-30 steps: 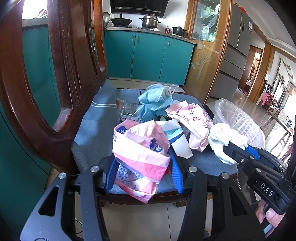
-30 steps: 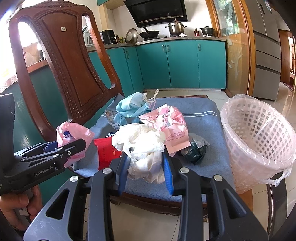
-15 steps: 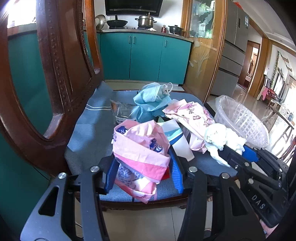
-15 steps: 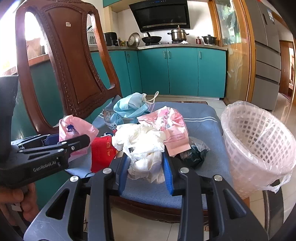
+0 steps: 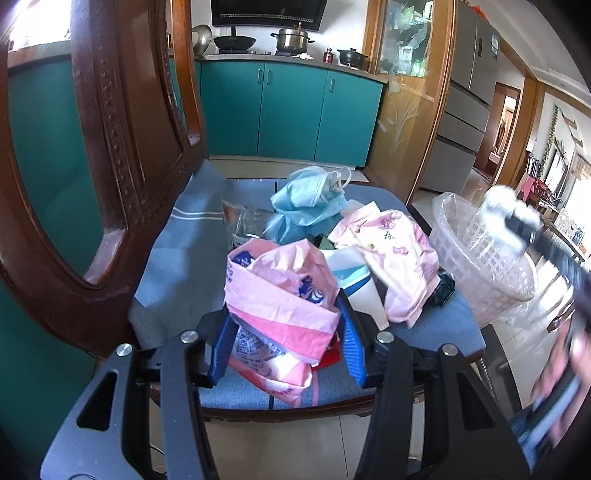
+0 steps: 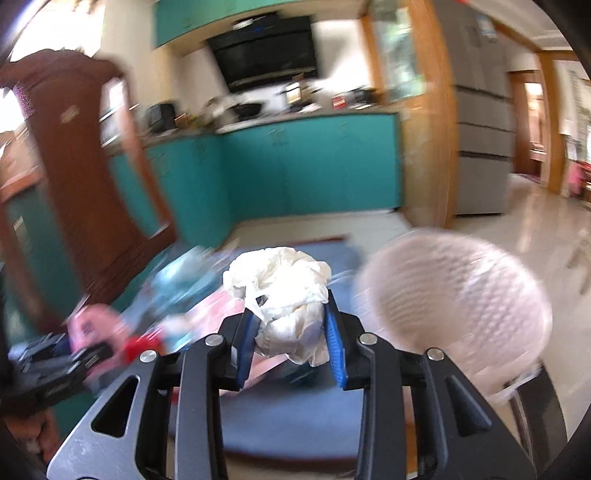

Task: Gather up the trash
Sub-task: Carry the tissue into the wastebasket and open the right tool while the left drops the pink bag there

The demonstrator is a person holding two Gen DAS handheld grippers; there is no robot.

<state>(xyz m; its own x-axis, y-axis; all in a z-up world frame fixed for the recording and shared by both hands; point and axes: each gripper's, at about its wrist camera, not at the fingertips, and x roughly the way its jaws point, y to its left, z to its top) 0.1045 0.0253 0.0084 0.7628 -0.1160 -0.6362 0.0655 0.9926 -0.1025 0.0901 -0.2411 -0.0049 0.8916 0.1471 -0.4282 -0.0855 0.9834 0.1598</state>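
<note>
- The white crumpled wad sits pinched between the right gripper's blue pads, lifted clear of the chair cushion.
- The lined waste basket stands just to that gripper's right; I'd carry the wad fully over the rim before letting go.
- The left gripper clamps a pink wrapper above the cushion's near edge, the other litter beyond it.

- Teal base cabinets run along the far wall under a pale countertop.
- A black range hood hangs above a wok and a steel pot.
- Carved dark wooden chair back at left.
- Grey refrigerator at right, beside a wood-framed glass panel.
- Glossy pale tiled floor; bright daylight enters from the left.
</note>
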